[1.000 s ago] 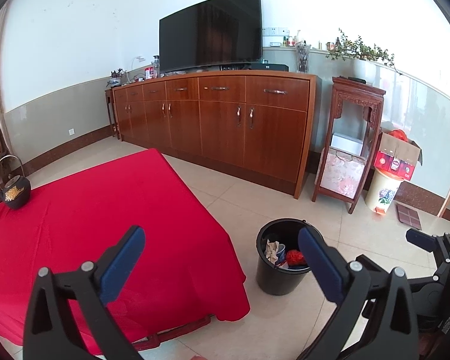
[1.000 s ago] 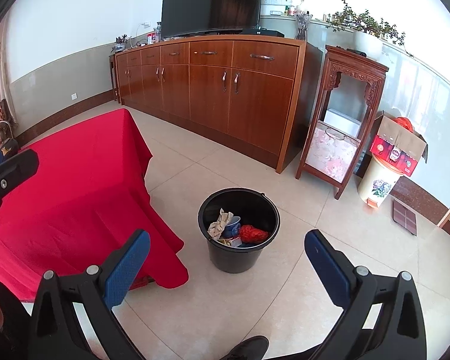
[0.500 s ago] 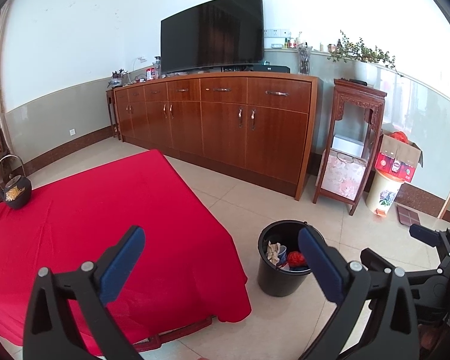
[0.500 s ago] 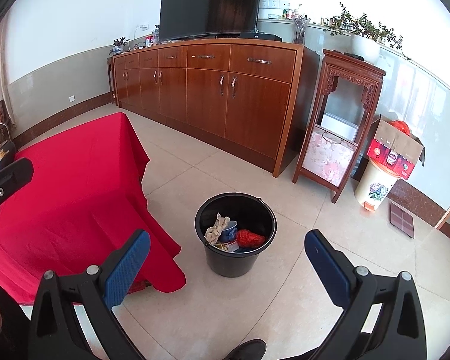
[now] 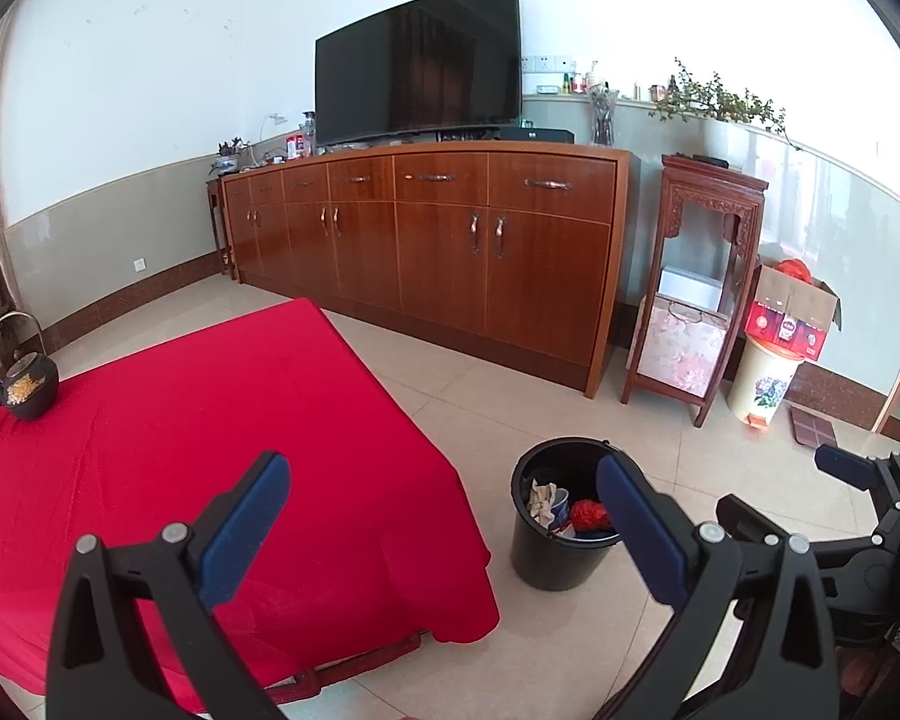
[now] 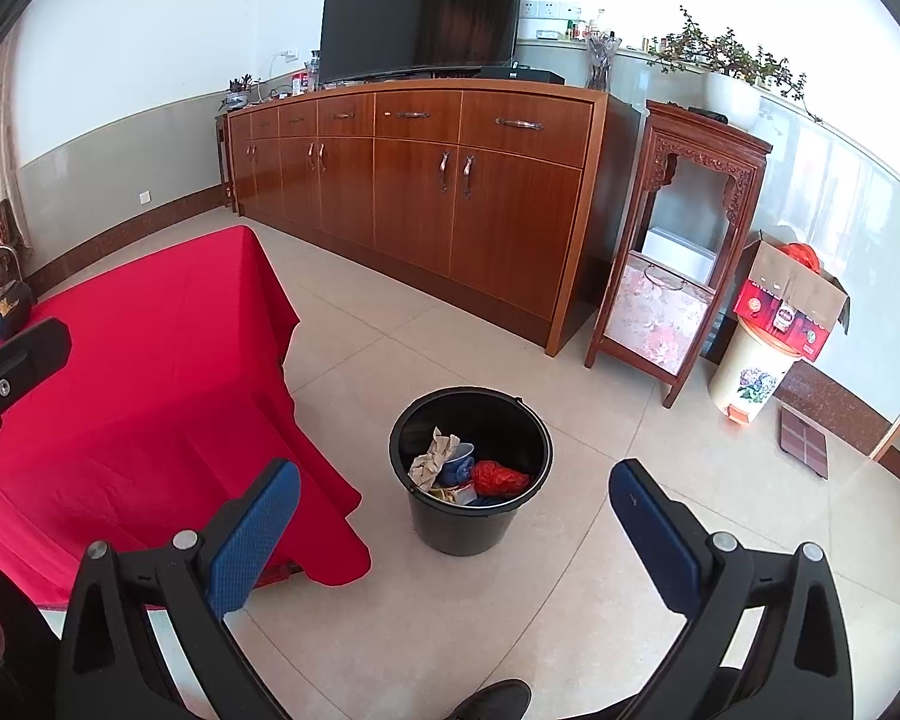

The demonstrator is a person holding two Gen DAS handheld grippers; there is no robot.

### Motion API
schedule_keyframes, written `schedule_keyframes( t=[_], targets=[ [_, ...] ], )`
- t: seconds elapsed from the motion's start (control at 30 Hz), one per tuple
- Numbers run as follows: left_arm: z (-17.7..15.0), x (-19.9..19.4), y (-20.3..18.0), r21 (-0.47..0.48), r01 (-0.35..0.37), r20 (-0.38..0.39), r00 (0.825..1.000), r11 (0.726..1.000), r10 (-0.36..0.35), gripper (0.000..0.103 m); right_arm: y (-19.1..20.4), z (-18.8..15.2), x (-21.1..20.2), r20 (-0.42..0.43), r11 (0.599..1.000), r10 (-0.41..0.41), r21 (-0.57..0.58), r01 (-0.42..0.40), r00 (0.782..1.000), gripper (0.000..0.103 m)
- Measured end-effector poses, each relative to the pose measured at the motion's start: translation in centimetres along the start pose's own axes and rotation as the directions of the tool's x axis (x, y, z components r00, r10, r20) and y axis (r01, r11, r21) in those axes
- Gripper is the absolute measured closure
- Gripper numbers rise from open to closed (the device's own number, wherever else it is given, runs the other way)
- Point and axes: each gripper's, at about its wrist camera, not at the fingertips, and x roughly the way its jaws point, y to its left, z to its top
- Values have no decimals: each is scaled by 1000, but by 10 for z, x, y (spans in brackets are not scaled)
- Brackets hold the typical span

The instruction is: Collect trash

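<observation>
In the left wrist view we find the left gripper (image 5: 438, 492) with its blue pads (image 5: 249, 525) spread wide apart and nothing between them, held above the near edge of the red cloth (image 5: 180, 444) that covers the table. A dark kettle (image 5: 27, 387) sits on the cloth at the far left. The black bin (image 5: 561, 540) stands on the tiled floor (image 5: 510, 396) just beside the cloth's hanging corner, and we note trash (image 5: 588, 515) inside it: a crumpled beige piece, a red piece and something blue. The right finger partly covers the bin's rim. The right gripper (image 5: 852, 468) shows at the right edge of this view, over the floor. A long wooden sideboard (image 5: 438, 252) runs along the far wall with a TV (image 5: 417, 87) on it, and a carved stand (image 5: 702, 282) stands to its right. In the right wrist view we find the right gripper (image 6: 453, 498) likewise wide apart and empty, held over the floor with the bin (image 6: 471, 468) seen between its fingers, farther off. The trash (image 6: 498, 478) lies in the bin's bottom. The cloth (image 6: 138, 360) drapes to the bin's left, apart from it. A cardboard box (image 6: 792, 300) rests on a white pail (image 6: 750, 372) near the stand (image 6: 684, 228). A dark shoe (image 6: 498, 699) shows at the bottom edge
</observation>
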Motion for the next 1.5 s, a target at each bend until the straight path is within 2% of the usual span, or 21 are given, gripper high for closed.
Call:
schedule_keyframes(
  t=[1.4,1.5],
  targets=[
    [-1,-2,-4,26,14,2,1000,1000,-14,0,0,2,-2,11,1000,0,0,0,1000,0],
    [-1,0,-4,24,36,-8,999,999,-36,0,0,2,-2,12,1000,-2,-1,2,1000,0]
  ],
)
